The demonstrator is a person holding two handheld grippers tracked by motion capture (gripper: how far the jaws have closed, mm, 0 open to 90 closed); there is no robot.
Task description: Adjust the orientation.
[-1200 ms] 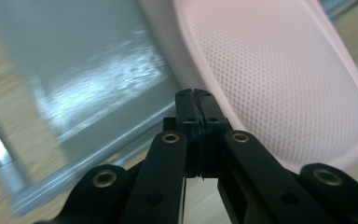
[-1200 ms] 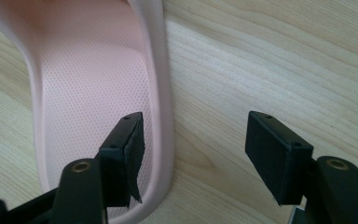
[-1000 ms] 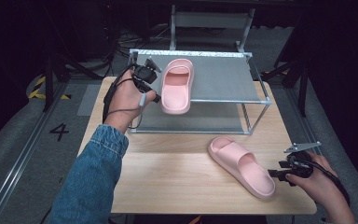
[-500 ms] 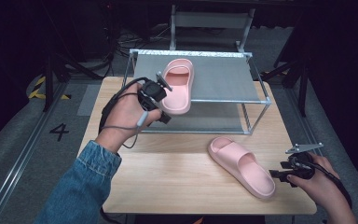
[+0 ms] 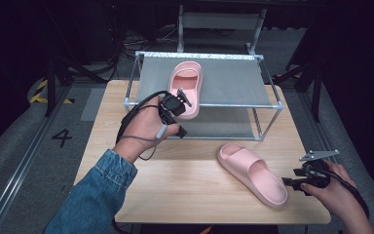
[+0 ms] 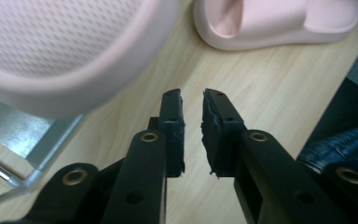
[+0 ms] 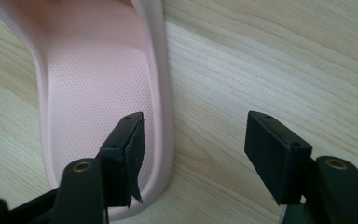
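1. At the rack [image 5: 231, 84], my left tongs [image 5: 187, 99] hover just beside the heel of the rack slipper [image 5: 187, 78], which lies on the top shelf with its heel poking over the front rail; the jaws stand almost together, a narrow slit between them and nothing in it.
2. At the near right of the table [image 5: 175, 187], my right tongs [image 7: 196, 123] stand wide apart astride the heel rim of the table slipper [image 7: 98, 88]; one jaw hangs over the insole, the other over bare wood outside; nothing is clamped yet.
3. Risk, left side: the heel already overhangs, so a stray nudge from my knuckles or the trailing cable could, I judge, tip the rack slipper off the shelf and down onto the table.
4. Risk, left side again: with jaws this close, a push forward would shove the heel rather than take it; they must part first if I mean to grip.
5. Risk, right side: the rim is soft and rounded; closing on too thin a bite, near the edge, may let it squirm out as I lift, and the slipper could drop or swing.
6. Risk, right side again: if the outer jaw drags on the wood while closing, the slipper may slide away across the table instead of staying between the jaws.
7. Risk, both: the rack's front rail sits between the two slippers; carrying one up carelessly could catch its toe on that rail.
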